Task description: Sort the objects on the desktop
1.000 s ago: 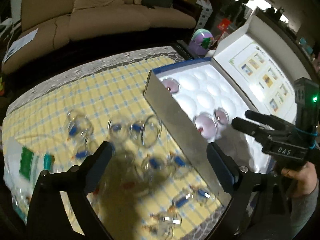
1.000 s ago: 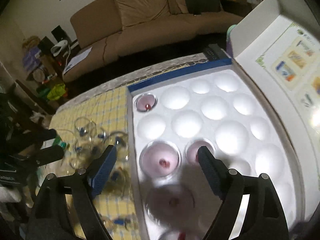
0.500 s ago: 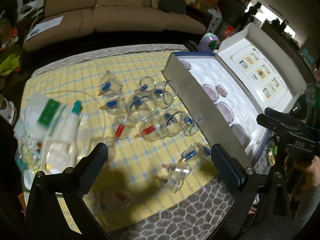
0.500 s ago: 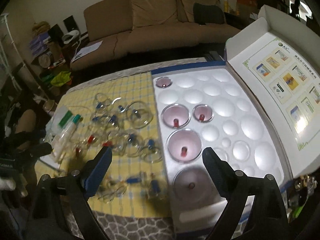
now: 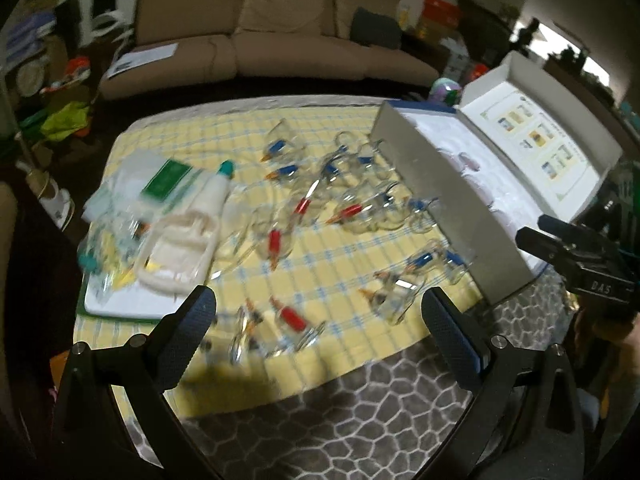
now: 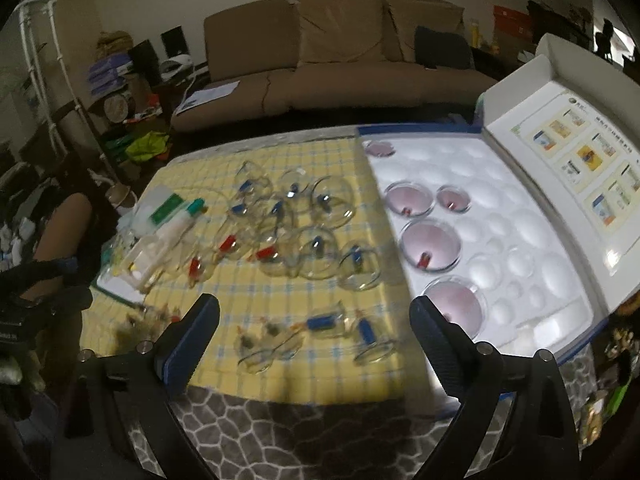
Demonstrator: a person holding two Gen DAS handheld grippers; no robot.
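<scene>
Left wrist view: left gripper (image 5: 318, 316) spread wide and empty above the near edge of the yellow checked cloth (image 5: 344, 264). Clear cups (image 5: 352, 216) lie loose and overlapping on the surface, left of the foam tray (image 5: 452, 184). Risk: closing on crowded, round cups may pinch two or send one rolling off the near edge.

Right wrist view: right gripper (image 6: 314, 324), jaws just opened wide, nothing between them. Five seated cups (image 6: 430, 246) fill the tray's left wells. Risk: a cup matched to the wrong-sized well may sit tilted.
</scene>
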